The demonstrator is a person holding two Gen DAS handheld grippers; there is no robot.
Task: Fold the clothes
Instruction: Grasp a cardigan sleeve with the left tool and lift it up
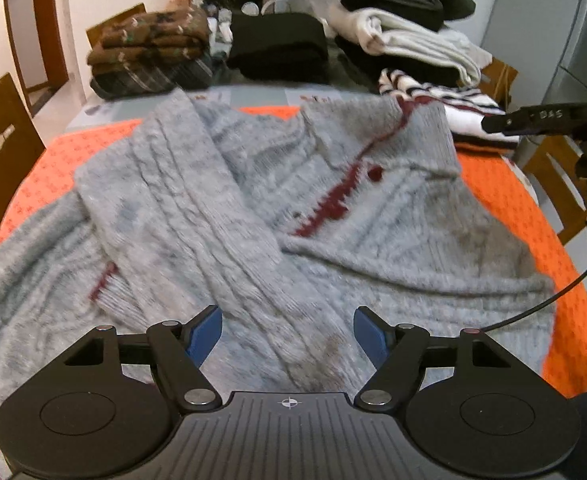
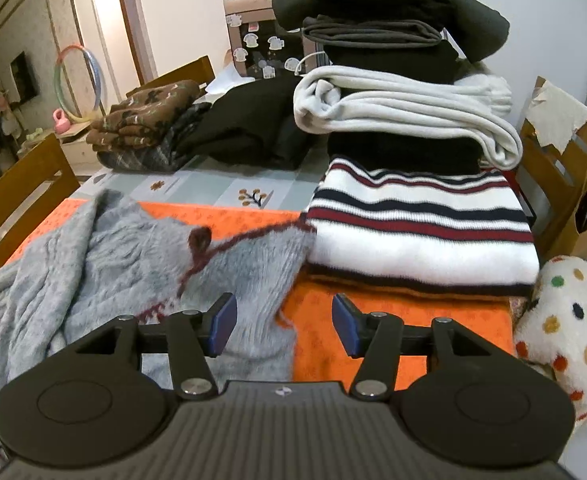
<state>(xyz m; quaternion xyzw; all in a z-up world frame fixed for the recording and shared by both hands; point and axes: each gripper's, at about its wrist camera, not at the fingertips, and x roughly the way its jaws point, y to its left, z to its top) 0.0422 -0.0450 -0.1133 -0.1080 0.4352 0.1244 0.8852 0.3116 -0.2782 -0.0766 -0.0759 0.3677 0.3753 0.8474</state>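
**Grey sweater spread under two empty grippers**

Spread blue-padded fingers of the left gripper (image 1: 287,334) hover over the grey sweater (image 1: 253,208), which lies rumpled across the orange cloth (image 1: 505,188). Right gripper (image 2: 284,322), fingers also apart and empty, hangs above the sweater's right edge, near a folded striped sweater (image 2: 421,228).
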